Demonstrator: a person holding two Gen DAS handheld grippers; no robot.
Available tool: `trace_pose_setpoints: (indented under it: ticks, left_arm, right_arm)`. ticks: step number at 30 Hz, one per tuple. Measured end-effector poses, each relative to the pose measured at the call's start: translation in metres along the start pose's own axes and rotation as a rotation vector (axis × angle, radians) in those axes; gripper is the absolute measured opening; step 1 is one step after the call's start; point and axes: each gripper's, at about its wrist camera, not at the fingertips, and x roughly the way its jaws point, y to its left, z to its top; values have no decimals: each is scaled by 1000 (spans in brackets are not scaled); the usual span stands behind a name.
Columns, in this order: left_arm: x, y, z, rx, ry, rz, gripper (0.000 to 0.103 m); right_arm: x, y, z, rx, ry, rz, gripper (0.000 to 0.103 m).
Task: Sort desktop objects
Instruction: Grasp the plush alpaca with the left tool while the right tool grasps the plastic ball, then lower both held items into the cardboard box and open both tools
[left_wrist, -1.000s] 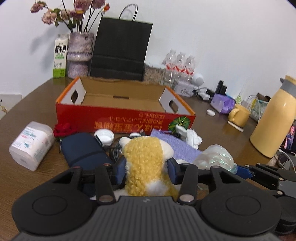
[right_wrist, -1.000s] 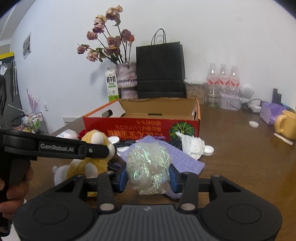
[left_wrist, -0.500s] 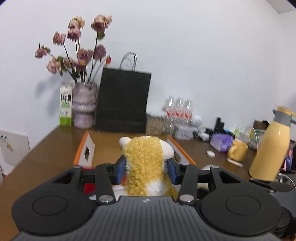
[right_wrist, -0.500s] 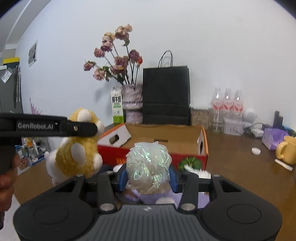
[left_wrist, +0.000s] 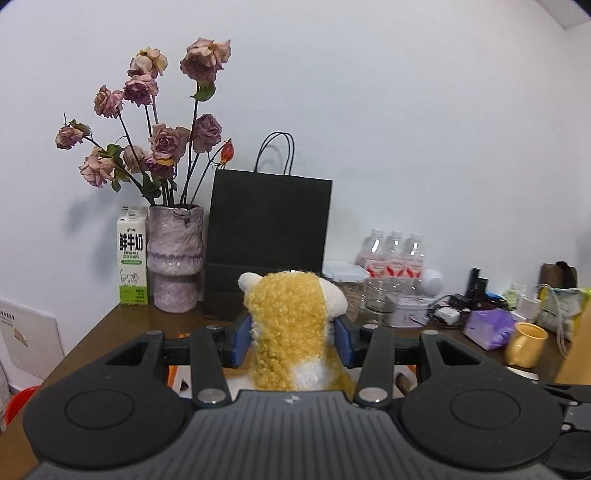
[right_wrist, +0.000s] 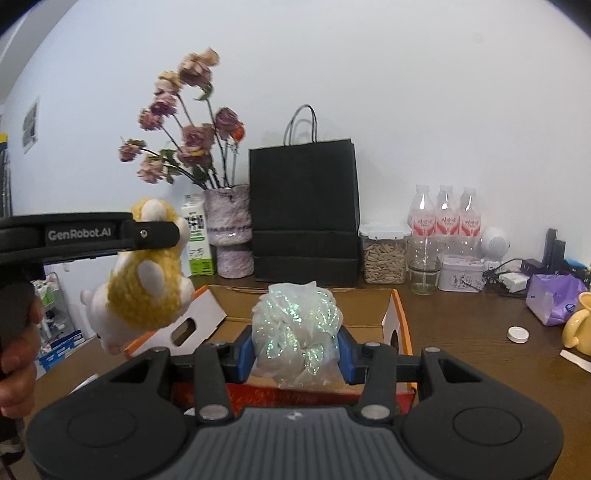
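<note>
Curly yellow plush toy (left_wrist: 291, 325) pinched by left gripper (left_wrist: 291, 345); right gripper (right_wrist: 294, 349) pinches crinkly iridescent ball (right_wrist: 295, 325)

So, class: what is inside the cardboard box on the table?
The box shows a bare cardboard floor and back wall, nothing lying there. The shiny bundle in the right gripper and the plush cover the front and left part.

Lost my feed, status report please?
Left gripper shut on plush toy. Right gripper shut on shiny bag. Cardboard box open ahead, nothing blocking.
</note>
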Motion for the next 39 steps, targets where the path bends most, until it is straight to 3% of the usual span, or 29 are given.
trace_pose_setpoints:
  ticks: [5,8,17,22,29,32,34,37,39]
  left_arm:
    - [39,4,-3,38,8,5,46]
    - [67,6,-8,40,65,-3,46]
    - [148,29,-40,-35,371,-64,46]
    - [162,29,-59,-43,496,-98,47]
    - [159,20,-69,-8,578,-108,49]
    - [161,20,-70,-9,607,-101,55]
    - [160,19,-69,-14,602,-86,74]
    - [156,17,-64,7,576,-53,93]
    - [154,14,-62,26,552,-24,99]
  right_arm:
    - [46,-6,3,19,42,-11,43]
    - [78,-12,8,22,69,-19,43]
    - [150,-40,2,50,174,-37,43]
    - [164,-46,-13,49,266,-19,43]
    - [160,-41,-21,28,334,-3,47]
    - [157,-38,-22,19,341,-9,49]
    - [155,-37,-23,13,343,-15,51]
    - [152,-37,-23,6,344,-16,53]
    - [150,-38,-23,8,339,-7,57]
